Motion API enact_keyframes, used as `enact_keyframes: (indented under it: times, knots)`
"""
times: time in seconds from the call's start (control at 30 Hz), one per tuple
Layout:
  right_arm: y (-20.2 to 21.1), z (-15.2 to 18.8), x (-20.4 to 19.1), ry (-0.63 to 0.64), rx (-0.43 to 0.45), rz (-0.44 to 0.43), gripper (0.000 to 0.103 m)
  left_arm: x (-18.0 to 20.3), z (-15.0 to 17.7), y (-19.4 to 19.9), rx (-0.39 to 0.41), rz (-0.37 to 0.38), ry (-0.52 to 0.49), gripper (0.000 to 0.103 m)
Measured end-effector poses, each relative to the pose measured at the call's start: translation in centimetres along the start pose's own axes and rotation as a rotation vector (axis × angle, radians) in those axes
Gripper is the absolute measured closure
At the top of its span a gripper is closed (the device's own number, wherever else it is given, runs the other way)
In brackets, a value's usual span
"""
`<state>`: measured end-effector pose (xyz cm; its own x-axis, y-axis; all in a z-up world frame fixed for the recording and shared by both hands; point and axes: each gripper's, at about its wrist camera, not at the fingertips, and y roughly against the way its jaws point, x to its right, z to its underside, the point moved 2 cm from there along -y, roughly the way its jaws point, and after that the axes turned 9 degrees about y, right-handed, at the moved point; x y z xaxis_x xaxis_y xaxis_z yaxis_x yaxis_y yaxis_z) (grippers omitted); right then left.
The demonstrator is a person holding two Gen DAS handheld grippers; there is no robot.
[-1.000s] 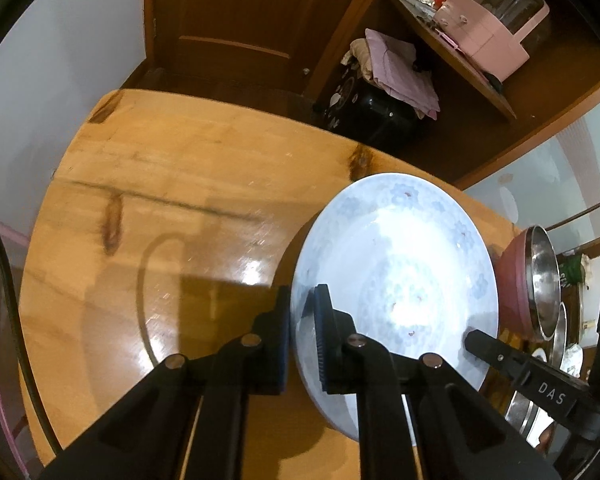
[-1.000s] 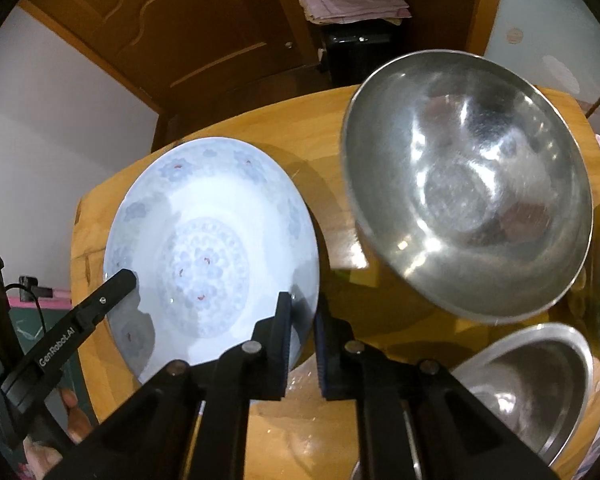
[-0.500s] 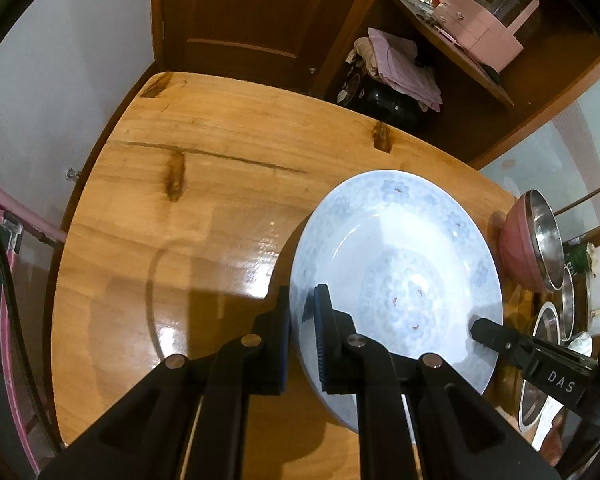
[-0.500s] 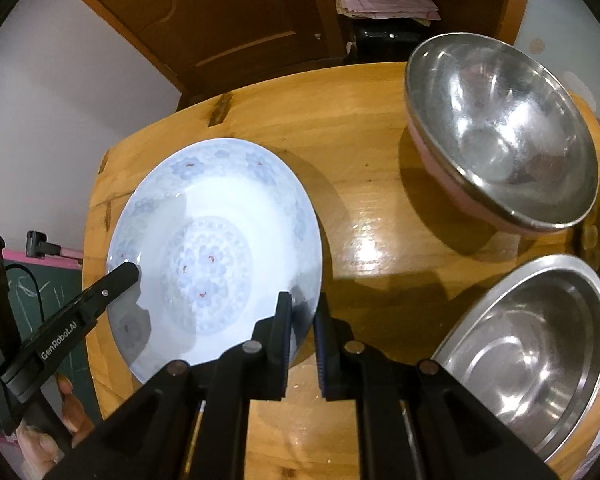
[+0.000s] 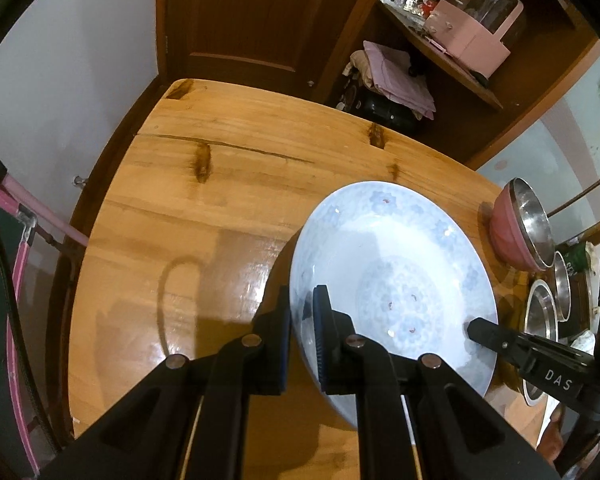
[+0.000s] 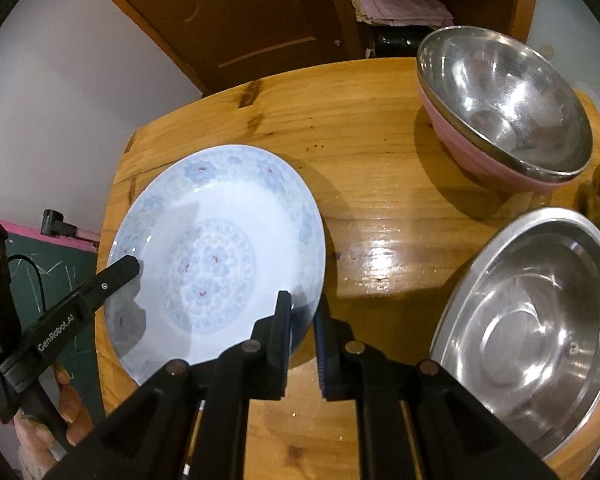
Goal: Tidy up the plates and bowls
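Both sets of tongs are pinching the same blue-patterned plate (image 6: 216,252) by opposite edges: the right tongs (image 6: 302,320) clamp the rim nearest their camera, and the left tongs (image 5: 302,316) clamp the far side, showing in the right wrist view as a black finger over the plate's left edge. Compared with a second ago, the pink-walled steel bowl (image 6: 500,108) sits much further off in the right wrist view, no longer looming beside the plate, and more bare wood shows between them. In the left wrist view more of the bench (image 5: 188,208) has come into sight, its far corner and the door behind it now visible. The plate's place between the tongs has not altered, so the grip looks steady. That reads as the plate being carried, held over the open left half of the bench and away from the steel bowls (image 6: 536,328) crowded on the right. The likely meaning is a separate spot for plates; whether it is touching the wood yet I cannot tell.
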<state>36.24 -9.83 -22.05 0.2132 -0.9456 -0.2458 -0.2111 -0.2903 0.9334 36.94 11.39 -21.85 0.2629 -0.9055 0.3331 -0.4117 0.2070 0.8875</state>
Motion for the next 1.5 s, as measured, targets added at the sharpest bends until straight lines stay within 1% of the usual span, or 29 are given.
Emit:
enact_keyframes:
  times: [0.23, 0.4, 0.6, 0.87, 1.0, 1.1, 1.37, 1.5]
  knots:
    - [1.4, 1.2, -0.7, 0.025, 0.031, -0.012, 0.093, -0.2, 1.4, 2.3, 0.032, 0.002, -0.013, 0.095]
    - [2.1, 2.2, -1.1, 0.036, 0.039, -0.026, 0.093, -0.4, 2.8, 3.8, 0.034, -0.004, -0.02, 0.095]
    - [3.3, 4.2, -1.8, 0.056, 0.044, -0.037, 0.093, -0.9, 4.8, 5.7, 0.031, 0.001, -0.014, 0.095]
    - [6.1, 6.9, -3.0, 0.087, 0.074, -0.046, 0.093, -1.2, 7.7, 9.5, 0.053, 0.024, -0.016, 0.095]
    - [7.8, 8.8, -3.5, 0.101, 0.093, -0.049, 0.093, -1.4, 9.5, 11.4, 0.066, 0.04, -0.012, 0.095]
    - [8.8, 10.6, -3.9, 0.11, 0.1, -0.051, 0.093, -1.7, 11.1, 12.5, 0.073, 0.039, -0.018, 0.095]
    - [10.2, 15.3, -4.9, 0.144, 0.099, -0.051, 0.093, -3.1, 16.2, 15.1, 0.067, 0.03, -0.026, 0.095]
    - [10.6, 17.6, -5.3, 0.149, 0.099, -0.059, 0.093, -3.7, 18.1, 16.2, 0.072, 0.036, -0.022, 0.095]
